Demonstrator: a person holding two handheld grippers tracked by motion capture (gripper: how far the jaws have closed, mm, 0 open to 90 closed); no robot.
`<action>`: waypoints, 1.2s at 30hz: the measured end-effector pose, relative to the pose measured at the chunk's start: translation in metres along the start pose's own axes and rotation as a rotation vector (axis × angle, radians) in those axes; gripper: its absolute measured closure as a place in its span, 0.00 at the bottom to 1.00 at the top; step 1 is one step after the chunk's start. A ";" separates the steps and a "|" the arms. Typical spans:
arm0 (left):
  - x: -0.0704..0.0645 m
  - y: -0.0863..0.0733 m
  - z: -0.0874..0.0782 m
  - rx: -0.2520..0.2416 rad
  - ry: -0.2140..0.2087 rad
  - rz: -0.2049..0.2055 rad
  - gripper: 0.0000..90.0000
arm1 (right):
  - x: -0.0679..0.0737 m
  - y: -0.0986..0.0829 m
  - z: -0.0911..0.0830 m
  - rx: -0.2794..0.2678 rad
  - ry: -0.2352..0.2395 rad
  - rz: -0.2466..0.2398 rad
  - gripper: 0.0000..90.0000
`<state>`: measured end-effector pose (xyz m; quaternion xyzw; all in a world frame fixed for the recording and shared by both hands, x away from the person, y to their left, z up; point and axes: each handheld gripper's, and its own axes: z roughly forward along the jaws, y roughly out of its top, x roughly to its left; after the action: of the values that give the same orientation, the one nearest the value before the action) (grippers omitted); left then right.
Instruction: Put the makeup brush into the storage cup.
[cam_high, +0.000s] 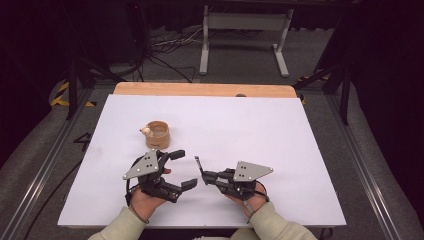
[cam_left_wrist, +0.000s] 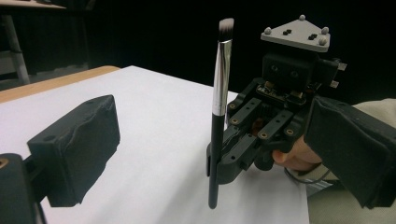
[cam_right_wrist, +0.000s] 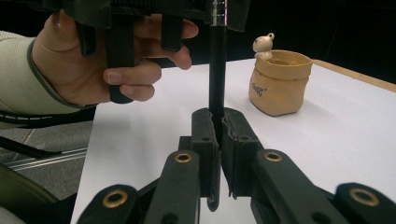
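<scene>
Brush upright between the two hands, near the front of the counter. It is a slim makeup brush: black handle below, silver ferrule above, dark bristles with pale tips at the top. The right tongs are clamped tight on its black handle; in the right gripper view the two jaws press together on it, with the handle's lower end poking out beneath them. From the left gripper view the handle's tip hangs just above the white surface; whether it touches I cannot tell.

Left tongs spread wide, nothing between the jaws. One jaw points toward the far side of the counter, the other toward the right tongs, and the brush stands just beyond the gap. The left hand grips its handle from below, with a pale sleeve at the wrist. The right hand sits low near the front edge, grey plate on top of its gripper.

Small tan pot stands on the counter beyond the left tongs, well clear of the brush. It looks like a soft-sided paper-bag shape with a rolled rim. A tiny pale figure perches on its rim. Counter covered in white, with a wooden strip showing along the far edge.
</scene>
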<state>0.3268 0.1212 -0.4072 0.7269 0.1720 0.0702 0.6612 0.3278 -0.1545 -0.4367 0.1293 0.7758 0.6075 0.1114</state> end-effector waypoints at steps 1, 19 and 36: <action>-0.001 0.000 0.002 0.000 -0.001 0.001 0.05 | 0.000 0.000 0.000 -0.001 0.000 0.000 0.93; -0.006 0.002 0.015 0.012 0.006 0.008 0.47 | 0.000 -0.001 0.000 0.001 -0.001 -0.001 0.93; -0.005 0.001 0.012 0.038 0.000 -0.021 0.85 | 0.000 -0.002 0.000 -0.002 -0.005 0.001 0.93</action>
<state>0.3266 0.1085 -0.4065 0.7375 0.1809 0.0597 0.6479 0.3276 -0.1553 -0.4382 0.1310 0.7750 0.6079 0.1130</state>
